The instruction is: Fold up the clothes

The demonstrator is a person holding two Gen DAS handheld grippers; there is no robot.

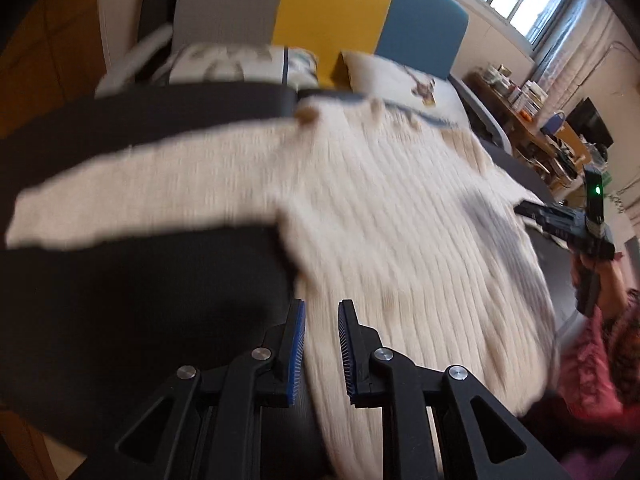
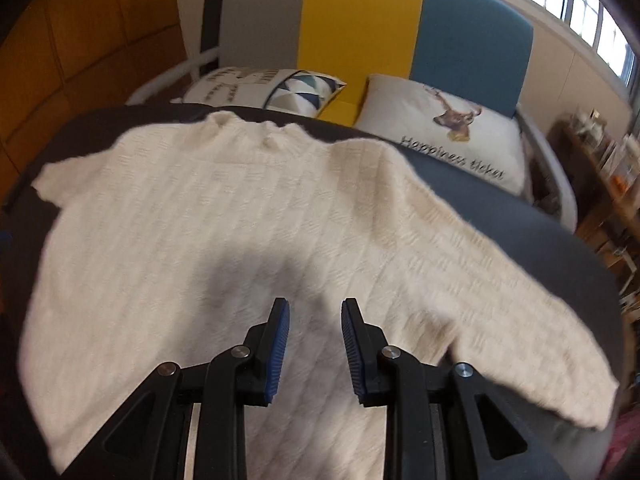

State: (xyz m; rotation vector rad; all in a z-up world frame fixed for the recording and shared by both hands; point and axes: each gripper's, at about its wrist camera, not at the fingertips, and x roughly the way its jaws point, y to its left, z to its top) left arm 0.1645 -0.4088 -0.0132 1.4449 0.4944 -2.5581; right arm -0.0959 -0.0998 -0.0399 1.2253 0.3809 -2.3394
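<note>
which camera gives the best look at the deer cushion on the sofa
The right wrist view: the white deer-print cushion is sharp, its deer and lettering readable. The left wrist view shows it smaller, blurred, lettering hidden behind the cream knitted sweater.

dark table (image 2: 552,248), cream sweater (image 2: 224,216) spread flat

sweater (image 2: 240,216): cream ribbed knit, fuzzy | claw pads (image 2: 278,354): blue ridged rubber | table (image 1: 120,300): dark matt

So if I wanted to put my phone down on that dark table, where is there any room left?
The sweater covers most of the table. Bare patches: the near left corner below the outstretched sleeve, a strip behind that sleeve, and the right edge beyond the other sleeve. The middle is crowded.
</note>
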